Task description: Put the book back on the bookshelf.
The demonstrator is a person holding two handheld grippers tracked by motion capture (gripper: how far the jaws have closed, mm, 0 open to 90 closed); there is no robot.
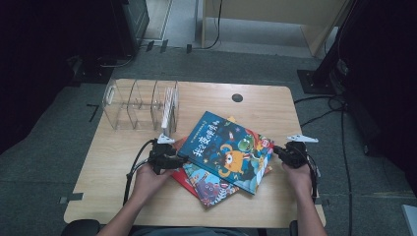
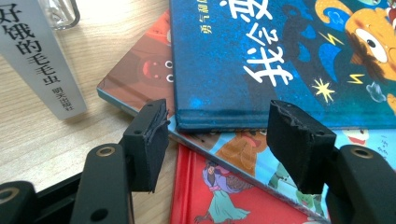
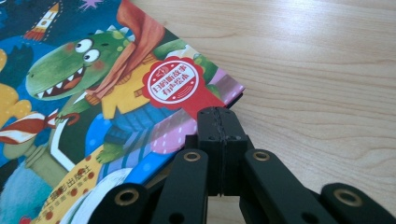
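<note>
1. The step in hand looks like picking the top book off a loose stack so it can go into the clear file rack [image 1: 140,104] at the far left of the worktop [image 1: 275,105].
2. The blue monster book [image 1: 227,150] lies flat on top of two other picture books [image 1: 209,186]. In the left gripper view its spine edge [image 2: 219,122] sits just ahead of the jaws and between them.
3. The left gripper [image 2: 224,140] has its jaws wide, one on each side of that edge, not pressing on it.
4. The right gripper [image 3: 219,122] has its jaws closed together with nothing between them, the tips touching the book's corner [image 3: 231,91] on the opposite side, probably steadying it.
5. A white book [image 2: 39,56] already stands upright in the rack, off to the left jaw's far side.
6. Next, I judge, the left jaws need to slide forward over the top cover alone and close, without catching the book beneath, then tilt it upright.
</note>
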